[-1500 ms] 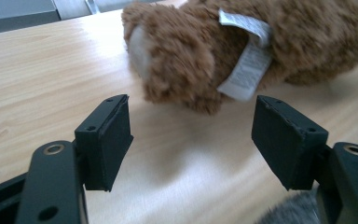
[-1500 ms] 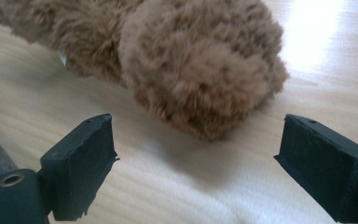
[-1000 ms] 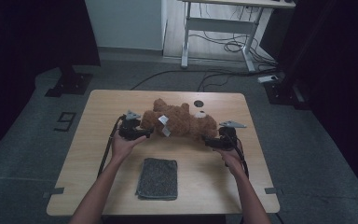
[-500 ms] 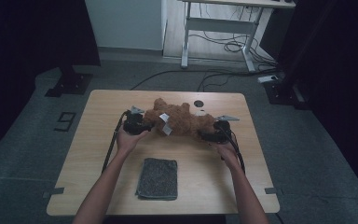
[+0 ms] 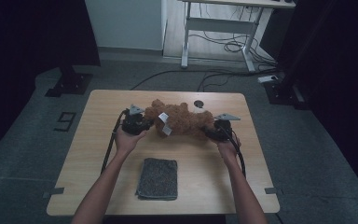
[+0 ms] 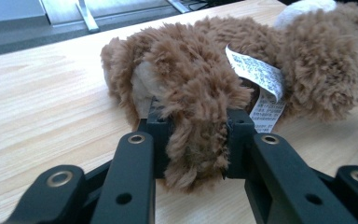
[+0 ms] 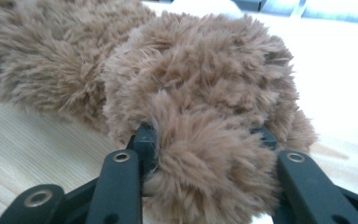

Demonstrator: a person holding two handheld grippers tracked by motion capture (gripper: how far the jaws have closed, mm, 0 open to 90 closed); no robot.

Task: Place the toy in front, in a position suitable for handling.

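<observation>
A brown plush toy (image 5: 179,119) lies across the back middle of the wooden table (image 5: 98,154), with white label tags (image 6: 256,74) on it. My left gripper (image 5: 142,123) is at its left end. In the left gripper view its jaws (image 6: 193,126) have just been closing and now pinch a furry limb (image 6: 196,140). At the toy's right end my right gripper (image 5: 209,133) has also just been closing. In the right gripper view the right gripper (image 7: 205,135) squeezes a thick furry part (image 7: 205,172) between its pads.
A dark grey folded cloth (image 5: 157,178) lies near the table's front edge between the person's forearms. A small black round spot (image 5: 198,103) sits behind the toy. Beyond the table stand a desk frame (image 5: 219,28) and floor cables (image 5: 177,77).
Both grippers have moved in onto the ends of the plush toy and closed on it from wide open. The left hand has risen slightly.
</observation>
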